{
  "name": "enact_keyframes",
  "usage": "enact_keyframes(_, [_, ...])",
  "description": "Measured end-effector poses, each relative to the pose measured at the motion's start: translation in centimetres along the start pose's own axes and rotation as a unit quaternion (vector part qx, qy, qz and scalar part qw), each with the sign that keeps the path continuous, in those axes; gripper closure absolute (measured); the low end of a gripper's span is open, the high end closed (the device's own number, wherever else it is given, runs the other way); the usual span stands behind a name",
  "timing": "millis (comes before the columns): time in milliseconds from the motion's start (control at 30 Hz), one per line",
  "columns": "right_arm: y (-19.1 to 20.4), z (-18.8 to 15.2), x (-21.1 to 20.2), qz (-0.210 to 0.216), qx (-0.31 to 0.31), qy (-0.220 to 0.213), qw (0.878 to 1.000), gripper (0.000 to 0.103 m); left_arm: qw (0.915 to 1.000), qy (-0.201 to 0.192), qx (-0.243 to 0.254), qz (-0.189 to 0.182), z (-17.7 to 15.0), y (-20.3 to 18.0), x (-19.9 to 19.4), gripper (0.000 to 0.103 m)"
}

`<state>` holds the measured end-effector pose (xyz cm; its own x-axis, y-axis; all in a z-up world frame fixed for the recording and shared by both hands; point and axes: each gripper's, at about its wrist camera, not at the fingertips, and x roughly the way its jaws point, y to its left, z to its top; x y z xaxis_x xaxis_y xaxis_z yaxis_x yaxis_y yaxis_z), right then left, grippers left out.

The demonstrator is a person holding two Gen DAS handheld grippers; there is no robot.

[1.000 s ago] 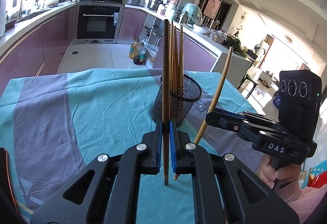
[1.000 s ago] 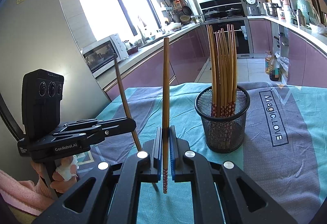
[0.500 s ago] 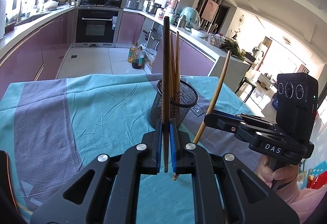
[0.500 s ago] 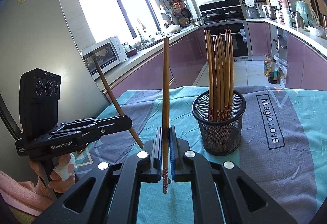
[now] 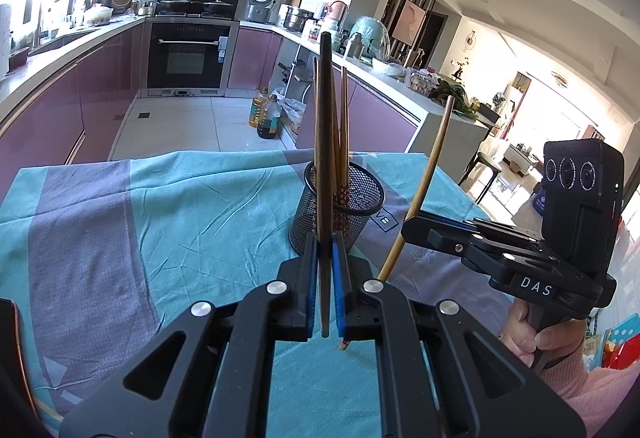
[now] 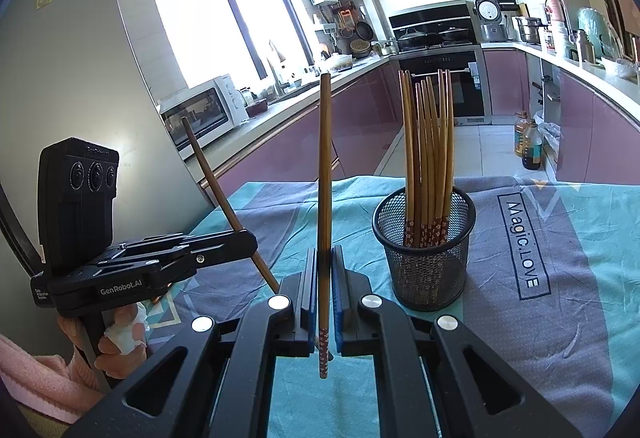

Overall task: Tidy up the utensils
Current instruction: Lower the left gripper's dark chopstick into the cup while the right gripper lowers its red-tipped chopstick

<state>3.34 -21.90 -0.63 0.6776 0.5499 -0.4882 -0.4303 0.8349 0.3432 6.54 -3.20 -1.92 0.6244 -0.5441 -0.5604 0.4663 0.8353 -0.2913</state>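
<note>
The left gripper (image 6: 244, 238) fingers pinch a slanted chopstick (image 6: 224, 194). Beside it, the right gripper (image 6: 325, 278) fingers pinch an upright chopstick (image 6: 325, 174). Further right, the mesh cup (image 6: 426, 258) of chopsticks stands on the tabletop (image 6: 560, 278).

— Any writing you can read from here?
— "Magic.LOVE" printed on the tablecloth (image 6: 524, 242). "GenRobot.AI" on the side of the left gripper (image 6: 248, 244), and "DAS" on the right gripper (image 5: 408, 228).
— The fridge stickers?
— Too small to read.
</note>
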Motion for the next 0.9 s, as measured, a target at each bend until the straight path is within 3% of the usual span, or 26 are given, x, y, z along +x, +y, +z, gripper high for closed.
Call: enact_keyframes(900, [-0.4,1.4,-0.8,-0.009,-0.002,-0.018,1.000,0.097,0.9999,-0.005,0.014,0.002,1.3,-0.3,0.0,0.095])
